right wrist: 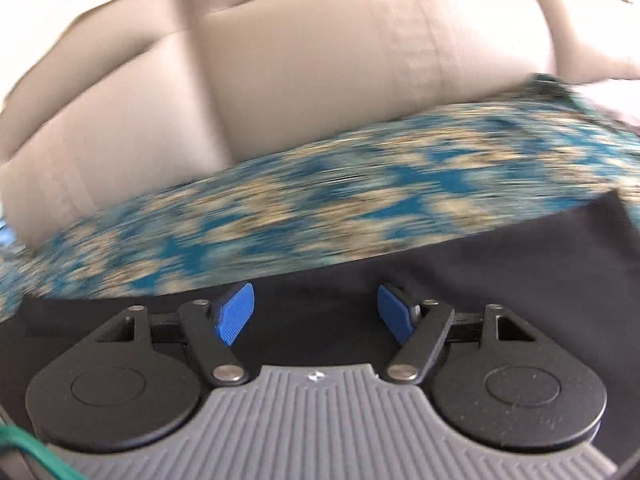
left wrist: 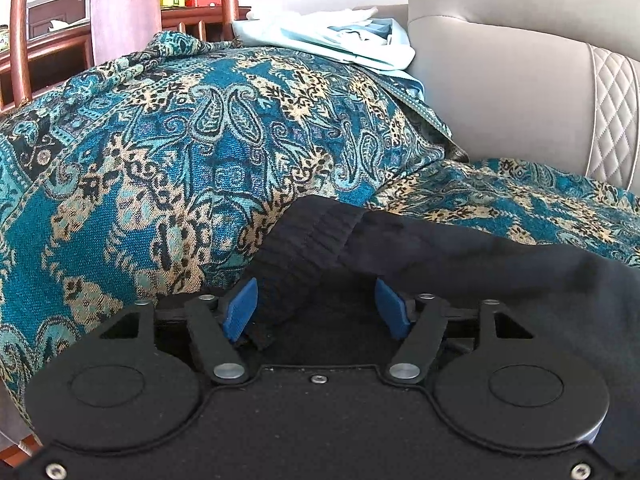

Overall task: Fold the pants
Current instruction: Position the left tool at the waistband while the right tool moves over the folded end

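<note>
Matt black cloth pants point(left wrist: 440, 248), woven patterned throw point(left wrist: 160, 140), smooth leather sofa point(left wrist: 500, 80)

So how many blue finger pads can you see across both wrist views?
4: two on the left gripper, open around the black pants waistband, and two on the right gripper, open above the pants.

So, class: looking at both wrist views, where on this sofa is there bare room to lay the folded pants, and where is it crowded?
Free: the patterned throw left of the black pants, below the wooden chair. Also the strip of throw between the pants and the beige sofa back in the blurred right wrist view. Crowded: the upper end, under the pale blue laundry pile, and wherever the pants lie.
</note>
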A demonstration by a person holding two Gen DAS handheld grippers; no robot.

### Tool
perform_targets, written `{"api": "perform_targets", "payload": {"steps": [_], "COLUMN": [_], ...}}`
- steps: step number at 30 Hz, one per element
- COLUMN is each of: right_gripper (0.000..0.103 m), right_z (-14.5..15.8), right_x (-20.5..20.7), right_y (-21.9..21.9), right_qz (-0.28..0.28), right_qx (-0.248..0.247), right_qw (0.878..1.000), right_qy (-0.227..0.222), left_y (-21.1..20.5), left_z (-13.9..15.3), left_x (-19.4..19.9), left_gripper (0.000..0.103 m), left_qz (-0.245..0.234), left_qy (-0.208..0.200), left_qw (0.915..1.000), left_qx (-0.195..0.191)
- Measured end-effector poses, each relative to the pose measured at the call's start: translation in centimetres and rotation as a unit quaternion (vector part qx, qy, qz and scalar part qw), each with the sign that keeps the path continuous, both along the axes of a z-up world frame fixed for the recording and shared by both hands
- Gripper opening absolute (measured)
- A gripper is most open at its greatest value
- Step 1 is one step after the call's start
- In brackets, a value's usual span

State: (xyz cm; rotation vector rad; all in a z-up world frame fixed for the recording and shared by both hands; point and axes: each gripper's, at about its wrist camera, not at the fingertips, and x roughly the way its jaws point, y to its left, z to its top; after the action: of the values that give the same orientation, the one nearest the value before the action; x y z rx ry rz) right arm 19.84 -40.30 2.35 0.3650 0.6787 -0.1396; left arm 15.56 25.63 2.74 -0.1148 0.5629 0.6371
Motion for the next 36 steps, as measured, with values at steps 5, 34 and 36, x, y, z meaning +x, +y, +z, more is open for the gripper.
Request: {"api": "perform_targets", "payload": {"steps": [5, 34, 36], "right_gripper": [0.081, 0.088, 0.088], "right_z": [0.0, -3.5, -3.5], "right_x": [-2.0, -19.9, -19.7], "right_y": [-6.9, -16.3, -16.2], "right_qz": [-0.101, -0.287, -0.285], "right_qx": [0.019, 0.275, 0.268], "right_qw": [0.995, 0.917, 0.92], "right_qy": [-0.007, -0.015, -0.024], "left_y": [-0.1, 0.0, 0.0], "left_z": [-0.1, -0.1, -0.1], "left_x": [0.1, 0.1, 0.1], "left_gripper": [0.068, 0.071, 0.071], "left_qz": [0.0, -0.004, -0.004], "left_qy": [0.003, 0.004, 0.004], "left_qw": [1.0, 1.0, 1.0], "left_qx": [0.005, 0.008, 0.008]}}
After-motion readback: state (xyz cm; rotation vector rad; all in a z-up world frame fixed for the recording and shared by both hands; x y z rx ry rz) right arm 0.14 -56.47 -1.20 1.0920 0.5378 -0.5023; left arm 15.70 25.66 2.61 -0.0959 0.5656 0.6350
